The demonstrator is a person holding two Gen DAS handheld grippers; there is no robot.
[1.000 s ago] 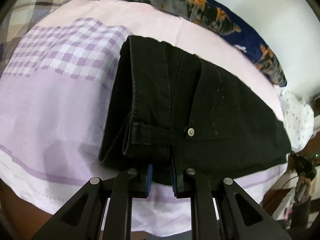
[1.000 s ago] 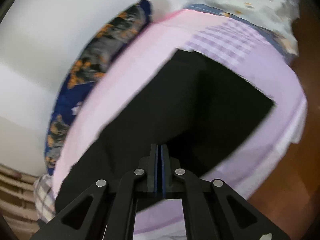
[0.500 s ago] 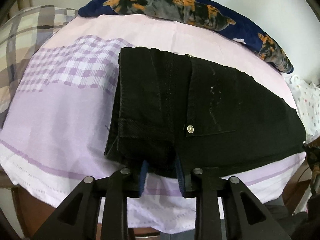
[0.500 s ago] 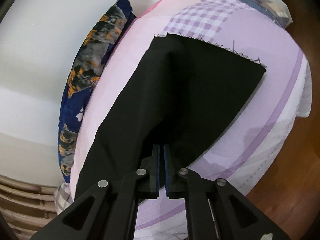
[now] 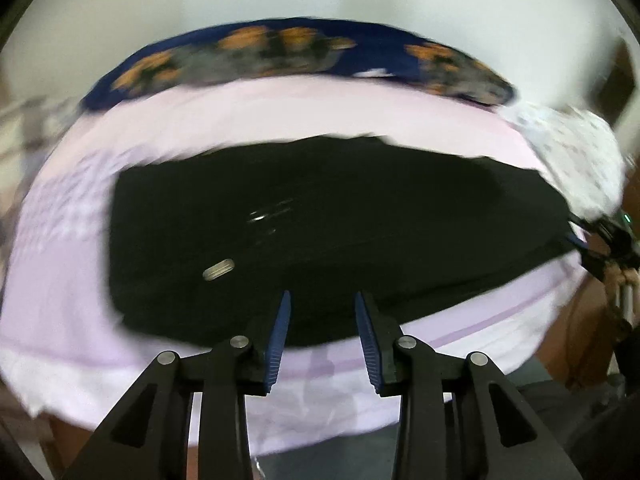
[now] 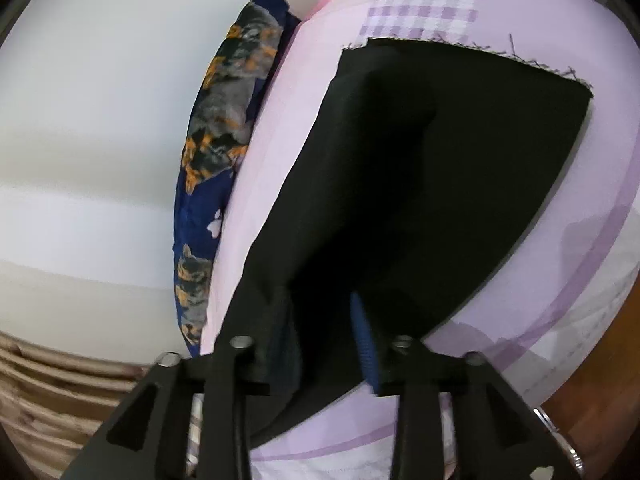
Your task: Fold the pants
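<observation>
The black pants (image 5: 320,232) lie folded lengthwise on a lilac and pink sheet (image 5: 64,280), waistband end at the left with a metal rivet (image 5: 218,270). My left gripper (image 5: 322,308) is open and empty, its fingertips just over the near edge of the pants. In the right wrist view the pants (image 6: 440,168) stretch away to a frayed hem. My right gripper (image 6: 324,308) is open with the near end of the pants lying between its jaws. It shows in the left wrist view (image 5: 588,240) at the right end of the pants.
A navy pillow with orange and grey print (image 5: 304,56) lies along the far side against a white wall; it also shows in the right wrist view (image 6: 224,148). A white dotted cloth (image 5: 568,148) sits at the right. Brown floor (image 6: 592,392) lies beyond the sheet's edge.
Both grippers have opened and let go of the pants. The left gripper has drawn back and swung, so its view is blurred and the pants look farther off.
</observation>
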